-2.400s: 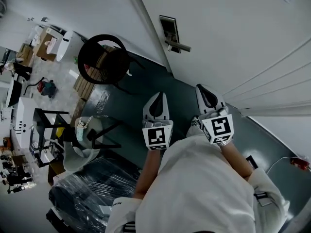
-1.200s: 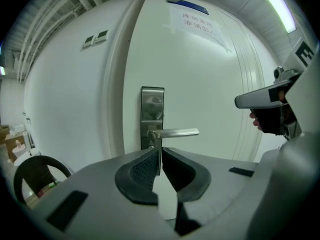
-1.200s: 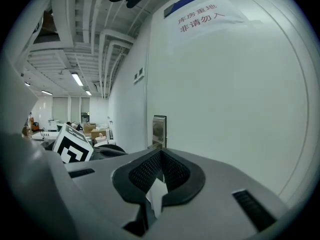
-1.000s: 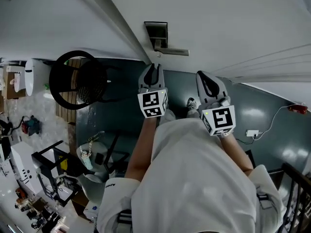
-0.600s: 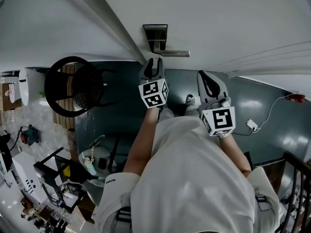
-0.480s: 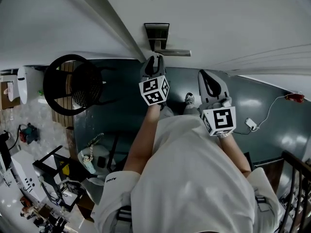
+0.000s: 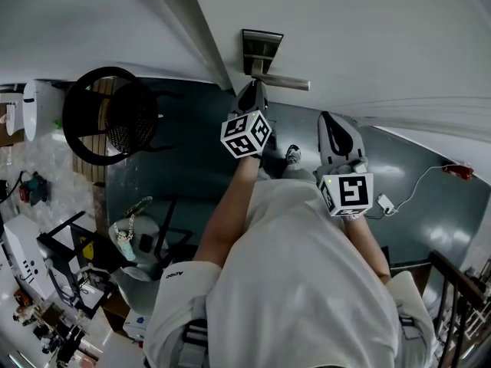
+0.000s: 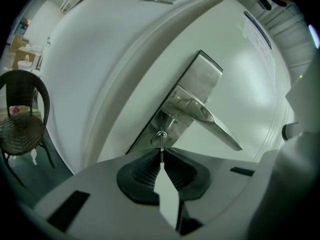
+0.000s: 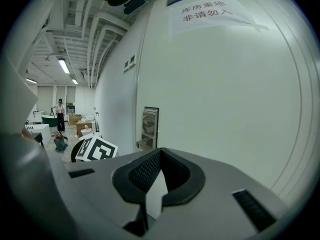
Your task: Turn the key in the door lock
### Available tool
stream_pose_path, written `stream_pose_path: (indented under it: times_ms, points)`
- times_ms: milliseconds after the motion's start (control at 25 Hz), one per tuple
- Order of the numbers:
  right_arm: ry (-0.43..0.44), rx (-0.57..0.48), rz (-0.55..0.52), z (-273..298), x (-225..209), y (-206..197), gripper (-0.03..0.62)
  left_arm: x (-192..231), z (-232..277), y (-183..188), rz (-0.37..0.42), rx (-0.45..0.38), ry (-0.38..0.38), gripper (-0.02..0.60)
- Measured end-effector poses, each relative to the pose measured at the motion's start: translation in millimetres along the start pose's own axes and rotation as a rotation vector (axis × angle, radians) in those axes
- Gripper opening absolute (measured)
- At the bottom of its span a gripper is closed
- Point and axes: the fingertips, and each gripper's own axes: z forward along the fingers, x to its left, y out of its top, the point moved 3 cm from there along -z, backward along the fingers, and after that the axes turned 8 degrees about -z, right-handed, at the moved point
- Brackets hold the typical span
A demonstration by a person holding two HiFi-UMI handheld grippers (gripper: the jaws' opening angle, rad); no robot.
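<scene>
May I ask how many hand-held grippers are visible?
2: left hand-held gripper, jaws just closed on the small metal key in the door lock; right hand-held gripper beside it, shut.

Paint, bright metal, and a few rougher textures

To me the door (image 8: 250,79) looks smooth and white-painted with a soft sheen. Its lock plate (image 8: 202,81) and lever handle (image 8: 215,126) are polished metal that catches reflections, and the small key (image 8: 161,141) is a thinner, silvery metal. A paper notice (image 9: 207,11) lies flat and matt on the door. I see the chair (image 8: 22,129) as dark woven wicker, the floor (image 7: 192,167) as dark and glossy, and the person's shirt (image 7: 307,282) as plain white cloth.
</scene>
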Motion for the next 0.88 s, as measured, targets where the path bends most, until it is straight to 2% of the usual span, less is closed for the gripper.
stream_pose_path:
  times_ms: [120,440,800,880]
  points:
    - [0.011,0.000,-0.006,0.5,-0.1,-1.2,-0.008,4.2,0.1,-1.0,-0.122,0.000,-0.045,0.029]
    - [0.011,-0.003,0.002,-2.6,-7.2,-2.8,-0.006,5.9,-1.0,-1.5,-0.627,-0.005,-0.198,0.029]
    - [0.027,0.000,0.005,-5.4,-3.7,-5.7,-0.008,8.8,-1.6,-4.2,-1.068,-0.073,-0.369,0.029]
    - [0.020,0.006,0.010,-7.5,-4.2,-7.0,-0.008,6.5,-2.6,-3.9,-1.186,-0.091,-0.413,0.029]
